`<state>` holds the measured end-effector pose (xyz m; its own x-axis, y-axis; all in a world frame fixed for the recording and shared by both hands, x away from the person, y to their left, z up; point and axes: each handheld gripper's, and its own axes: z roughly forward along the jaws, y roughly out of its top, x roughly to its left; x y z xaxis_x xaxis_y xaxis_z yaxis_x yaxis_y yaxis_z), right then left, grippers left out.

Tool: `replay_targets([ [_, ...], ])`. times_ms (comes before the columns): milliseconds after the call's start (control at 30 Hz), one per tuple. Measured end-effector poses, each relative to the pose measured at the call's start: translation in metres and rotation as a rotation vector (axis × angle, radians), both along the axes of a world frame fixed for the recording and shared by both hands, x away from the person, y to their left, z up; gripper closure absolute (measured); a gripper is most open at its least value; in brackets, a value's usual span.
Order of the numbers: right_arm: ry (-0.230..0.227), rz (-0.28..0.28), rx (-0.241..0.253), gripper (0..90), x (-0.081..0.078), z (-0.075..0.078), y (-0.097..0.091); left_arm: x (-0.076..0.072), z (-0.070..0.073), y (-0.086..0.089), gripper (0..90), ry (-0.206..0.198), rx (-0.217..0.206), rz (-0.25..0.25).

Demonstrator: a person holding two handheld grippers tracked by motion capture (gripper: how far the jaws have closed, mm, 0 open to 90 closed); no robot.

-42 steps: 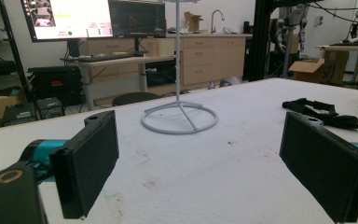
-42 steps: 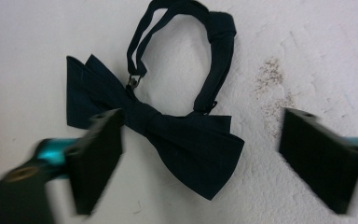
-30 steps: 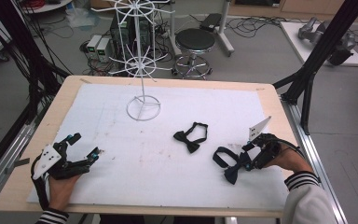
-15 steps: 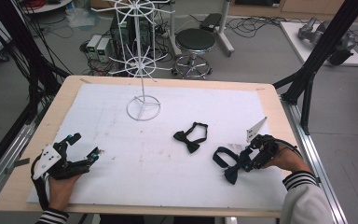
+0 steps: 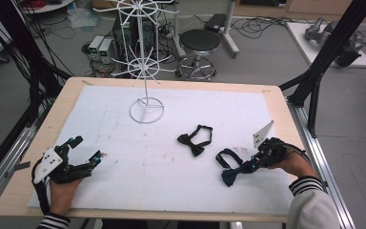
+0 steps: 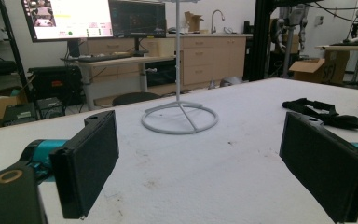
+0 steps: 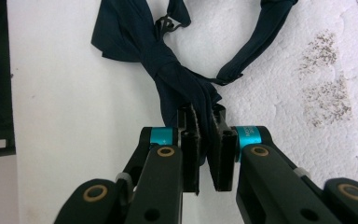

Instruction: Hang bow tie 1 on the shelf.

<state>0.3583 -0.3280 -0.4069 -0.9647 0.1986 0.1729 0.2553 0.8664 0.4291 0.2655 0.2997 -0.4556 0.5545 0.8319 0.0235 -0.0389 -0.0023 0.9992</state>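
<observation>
Matt dark cloth bow tie [image 7: 168, 70] lies on rough white foam sheet [image 5: 124, 143]; wire stand [image 5: 146, 109] looks white-painted metal.

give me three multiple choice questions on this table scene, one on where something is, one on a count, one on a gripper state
1. Where does the white wire rack stand?
A. at the far side of the table, left of the middle
B. at the near right corner
C. on the floor

2. How many bow ties lie on the table?
A. one
B. two
C. four

3. What is the state of the right gripper?
A. wide open above the table
B. shut on nothing
C. shut on the near bow tie

Answers:
1. A, its ring base sits on the white sheet toward the far edge.
2. B, the far bow tie lies free mid-table and the other is at the right gripper.
3. C, its jaws have just been closing and the fingers pinch the dark cloth.
</observation>
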Motion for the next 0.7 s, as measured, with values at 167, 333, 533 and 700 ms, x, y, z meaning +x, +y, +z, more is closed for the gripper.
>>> replay_targets([
  [167,-0.022,-0.003,0.032,85.2,-0.0003,0.0018,-0.0011,-0.0001,0.0001,0.0001,12.1,0.000,0.004,-0.001],
  [333,-0.026,-0.006,0.045,85.1,-0.0016,0.0031,-0.0014,-0.0003,0.0001,0.0002,12.1,0.000,0.008,-0.001],
  [533,-0.029,-0.009,0.073,85.1,-0.0025,0.0044,-0.0008,-0.0009,0.0002,-0.0008,12.1,-0.005,0.016,-0.001],
  [700,-0.059,-0.022,0.119,85.0,-0.0040,0.0073,-0.0008,-0.0006,0.0001,-0.0006,12.1,-0.004,0.009,0.002],
])
